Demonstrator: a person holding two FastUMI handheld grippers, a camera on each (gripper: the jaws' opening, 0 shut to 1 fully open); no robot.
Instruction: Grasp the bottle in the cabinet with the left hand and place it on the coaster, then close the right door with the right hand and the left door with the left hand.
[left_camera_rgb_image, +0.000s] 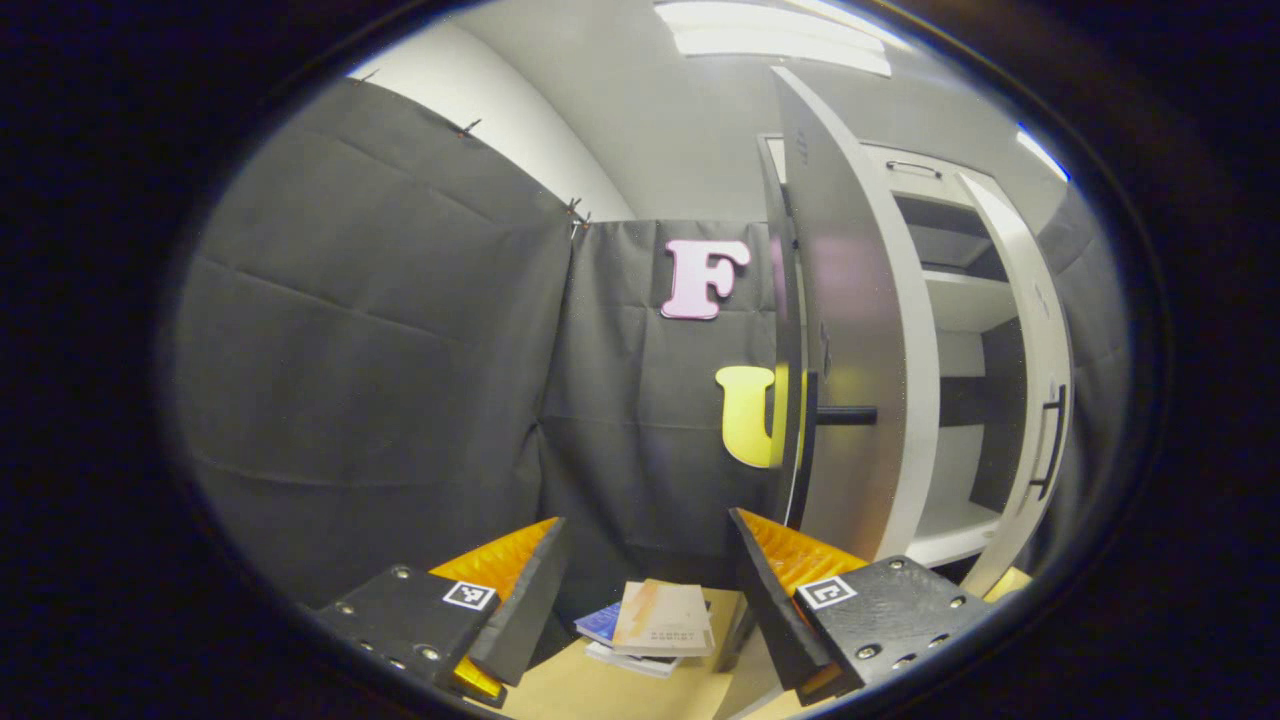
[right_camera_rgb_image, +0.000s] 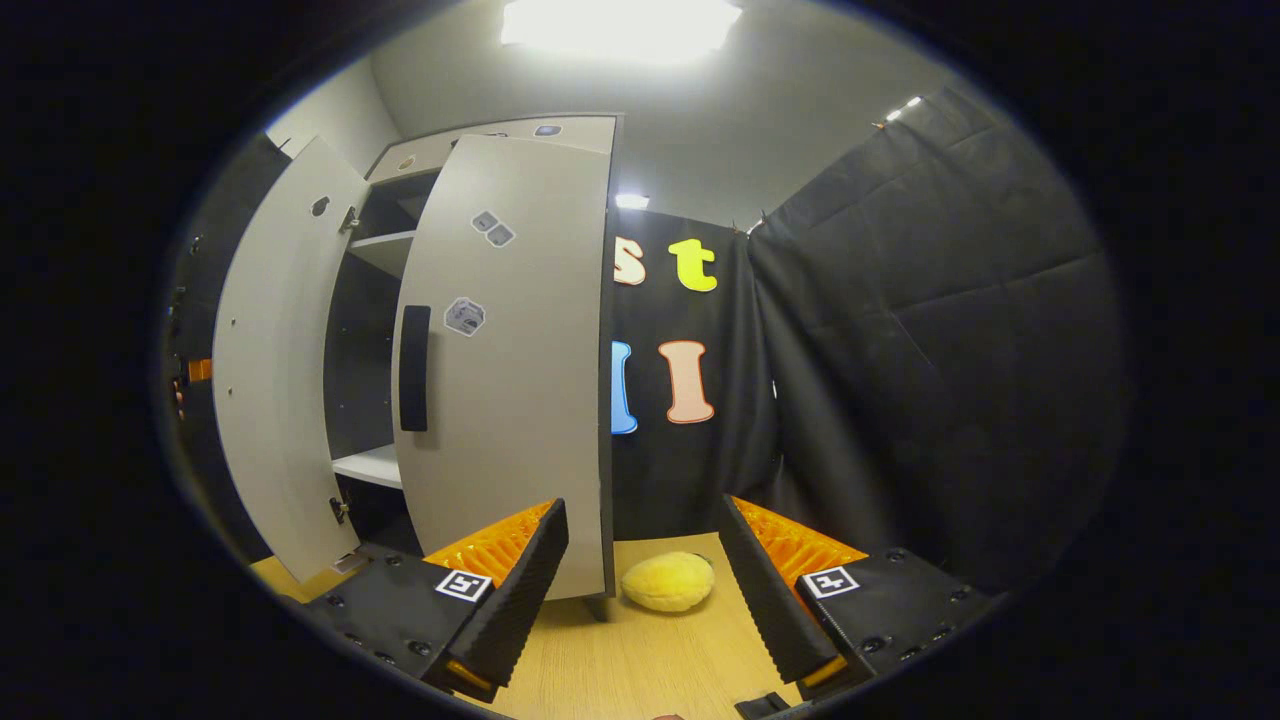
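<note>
Two doors stand open on the cabinet (left_camera_rgb_image: 965, 300), and both grippers hang spread and empty in front of it. Seen from the left gripper (left_camera_rgb_image: 650, 600), the left door (left_camera_rgb_image: 850, 330) rises just ahead and to the right of its fingers, its dark bar handle (left_camera_rgb_image: 845, 415) jutting out; a stack of books (left_camera_rgb_image: 655, 625) lies on the table (left_camera_rgb_image: 560, 690) between the fingers. From the right gripper (right_camera_rgb_image: 645, 590), the right door (right_camera_rgb_image: 510, 360) stands ahead and to the left with its dark handle (right_camera_rgb_image: 414, 368), and a soft yellow lump (right_camera_rgb_image: 668, 582) sits between the fingers. Bottle and coaster I cannot make out; the shelves in sight look bare. Judging by kind, a bottle would be stiff, smooth and slippery, best pinched around its middle and kept upright. Flat, rigid doors should swing lightly on a push near the handle edge.
</note>
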